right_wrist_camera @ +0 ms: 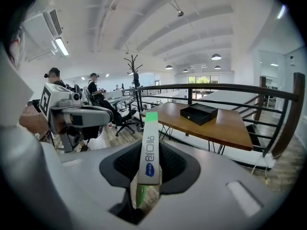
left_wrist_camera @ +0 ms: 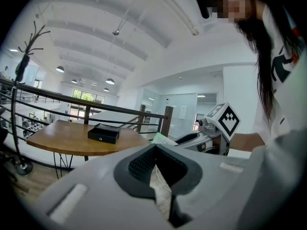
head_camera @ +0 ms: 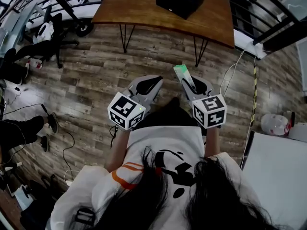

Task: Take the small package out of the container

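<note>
The small package [right_wrist_camera: 150, 133] is a slim white stick pack with a bright green tip and a blue oval logo. It is out of the container [head_camera: 180, 0] and well short of the desk [head_camera: 139, 6], standing upright and pinched at its lower end in the jaws of the right gripper [right_wrist_camera: 148, 152]. The left gripper [left_wrist_camera: 155, 152] is held just beside it, equally far from the desk, its jaws pressed together on nothing. The container is a flat black box near the desk's far edge. Bare plank floor [head_camera: 96, 75] lies between the desk and both grippers, a railing [right_wrist_camera: 216, 87] runs behind the desk, and an office chair [head_camera: 53, 28] stands off its left end
</note>
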Available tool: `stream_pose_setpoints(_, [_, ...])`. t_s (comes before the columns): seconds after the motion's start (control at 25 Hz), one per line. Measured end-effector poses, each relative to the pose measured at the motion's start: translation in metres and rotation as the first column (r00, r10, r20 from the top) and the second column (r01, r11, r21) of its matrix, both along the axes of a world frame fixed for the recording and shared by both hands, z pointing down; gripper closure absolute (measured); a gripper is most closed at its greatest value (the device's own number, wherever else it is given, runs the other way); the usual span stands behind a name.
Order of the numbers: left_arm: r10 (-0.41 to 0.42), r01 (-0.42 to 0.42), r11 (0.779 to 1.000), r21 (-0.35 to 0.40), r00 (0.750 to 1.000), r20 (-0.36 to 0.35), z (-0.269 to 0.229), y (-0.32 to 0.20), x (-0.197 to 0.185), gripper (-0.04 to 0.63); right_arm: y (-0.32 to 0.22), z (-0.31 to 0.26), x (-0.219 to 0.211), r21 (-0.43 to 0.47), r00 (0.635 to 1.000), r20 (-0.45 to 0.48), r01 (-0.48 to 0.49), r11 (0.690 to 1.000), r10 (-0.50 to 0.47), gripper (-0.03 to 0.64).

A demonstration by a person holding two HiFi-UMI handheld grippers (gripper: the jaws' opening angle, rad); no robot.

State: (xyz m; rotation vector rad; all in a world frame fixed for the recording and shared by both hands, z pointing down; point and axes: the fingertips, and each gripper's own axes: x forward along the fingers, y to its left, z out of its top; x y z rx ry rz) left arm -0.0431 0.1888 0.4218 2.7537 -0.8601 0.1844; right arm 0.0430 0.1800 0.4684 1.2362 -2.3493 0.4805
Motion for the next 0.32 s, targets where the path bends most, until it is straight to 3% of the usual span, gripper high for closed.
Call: stream_pose_setpoints(0.32, [-0.012, 0.012, 1.0, -0.003, 1.0, 0.0, 0.0025, -0.0053, -0.0035, 0.595, -0.0049, 0.002, 0.0028, -0.001, 1.0, -0.005, 0.0, 1.0, 0.0, 0.499])
